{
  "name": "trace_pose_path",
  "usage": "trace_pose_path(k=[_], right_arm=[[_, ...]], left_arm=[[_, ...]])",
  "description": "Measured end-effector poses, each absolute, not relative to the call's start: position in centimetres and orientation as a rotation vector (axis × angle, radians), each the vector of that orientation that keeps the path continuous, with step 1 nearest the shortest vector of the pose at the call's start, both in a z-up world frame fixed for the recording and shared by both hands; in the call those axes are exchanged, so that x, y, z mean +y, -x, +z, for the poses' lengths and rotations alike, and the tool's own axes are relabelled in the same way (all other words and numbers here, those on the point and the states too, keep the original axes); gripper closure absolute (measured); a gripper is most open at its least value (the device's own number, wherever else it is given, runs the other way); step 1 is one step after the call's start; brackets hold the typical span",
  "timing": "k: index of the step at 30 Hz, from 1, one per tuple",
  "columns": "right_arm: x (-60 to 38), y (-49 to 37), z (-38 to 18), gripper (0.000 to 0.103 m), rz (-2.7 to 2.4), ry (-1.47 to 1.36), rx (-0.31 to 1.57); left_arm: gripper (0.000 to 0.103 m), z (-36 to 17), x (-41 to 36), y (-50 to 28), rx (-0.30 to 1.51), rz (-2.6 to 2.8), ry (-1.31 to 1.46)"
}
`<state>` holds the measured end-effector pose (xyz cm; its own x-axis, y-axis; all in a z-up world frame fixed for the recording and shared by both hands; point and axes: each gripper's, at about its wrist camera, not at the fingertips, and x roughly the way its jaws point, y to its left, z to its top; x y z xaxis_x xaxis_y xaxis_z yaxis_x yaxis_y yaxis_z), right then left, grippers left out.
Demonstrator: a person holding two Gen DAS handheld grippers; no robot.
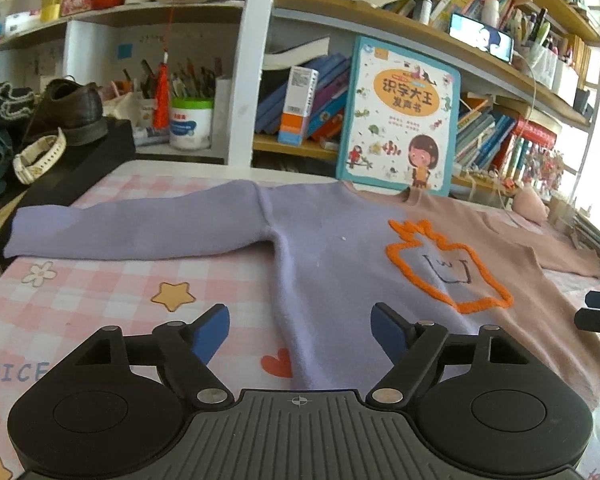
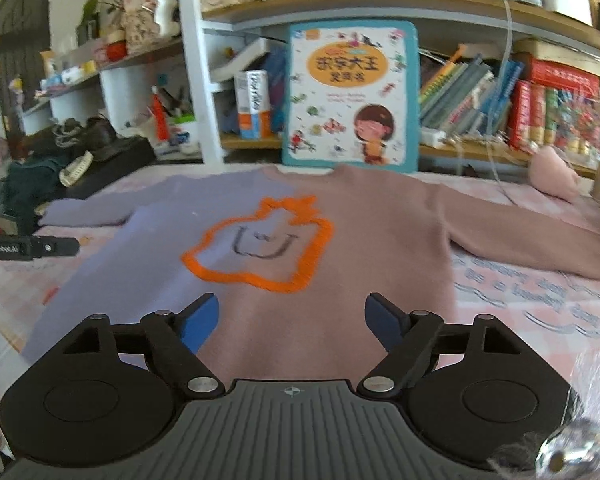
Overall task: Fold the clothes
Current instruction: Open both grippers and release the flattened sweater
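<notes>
The two-tone sweater (image 1: 332, 264) lies flat, front up, sleeves spread, on the checked bench (image 1: 100, 292). The left claw (image 1: 300, 334) hangs over its lilac hem, the right claw (image 2: 292, 324) over its pink hem; both stand apart, gripping nothing.

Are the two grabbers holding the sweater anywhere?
No. The left gripper and right gripper are both open above the sweater, gripping nothing.
</notes>
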<state>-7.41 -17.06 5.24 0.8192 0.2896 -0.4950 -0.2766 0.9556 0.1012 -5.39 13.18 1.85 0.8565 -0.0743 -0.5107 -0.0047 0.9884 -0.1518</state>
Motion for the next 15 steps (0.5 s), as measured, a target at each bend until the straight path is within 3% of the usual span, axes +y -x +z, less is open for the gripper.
trace_pose_path(k=[15], right_arm=[[-12.6, 3.0, 5.8, 0.016, 0.497, 0.006, 0.459]], left_arm=[[0.02, 1.9, 15.3, 5.7, 0.501, 0.07, 0.152]])
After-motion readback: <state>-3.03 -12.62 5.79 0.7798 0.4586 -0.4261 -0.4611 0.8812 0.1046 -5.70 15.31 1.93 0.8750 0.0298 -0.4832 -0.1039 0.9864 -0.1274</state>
